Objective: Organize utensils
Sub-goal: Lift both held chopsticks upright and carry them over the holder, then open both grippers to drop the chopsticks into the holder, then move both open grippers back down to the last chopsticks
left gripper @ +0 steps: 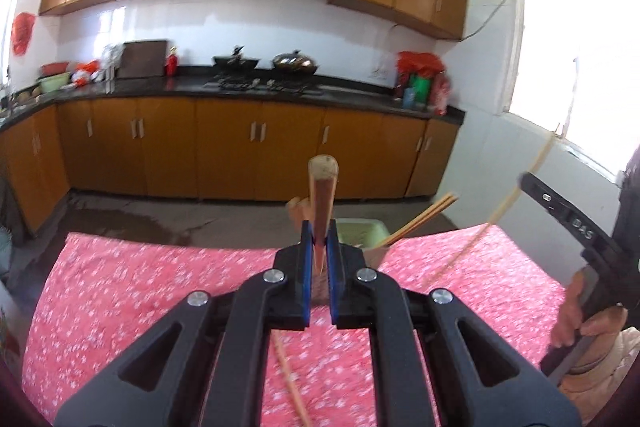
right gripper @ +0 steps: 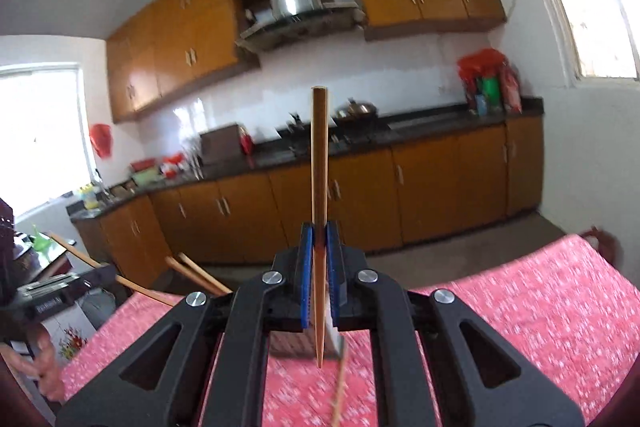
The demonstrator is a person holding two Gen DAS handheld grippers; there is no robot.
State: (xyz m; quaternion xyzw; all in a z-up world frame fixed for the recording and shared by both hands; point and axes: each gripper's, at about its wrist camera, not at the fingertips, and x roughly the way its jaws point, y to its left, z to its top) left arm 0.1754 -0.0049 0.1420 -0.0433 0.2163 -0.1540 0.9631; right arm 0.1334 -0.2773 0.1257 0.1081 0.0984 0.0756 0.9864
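Each hand's fingers squeeze one chopstick, left [left gripper: 320, 247] and right [right gripper: 320, 259], sticks pointing straight ahead, and the holder [left gripper: 378, 253], which looks blurry, stands on the pink desk [left gripper: 160, 287] just past the left fingers.

Orange kitchen cabinets [left gripper: 224, 143], bright window [left gripper: 576, 55]

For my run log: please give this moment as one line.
left gripper: shut on chopstick | right gripper: shut on second chopstick
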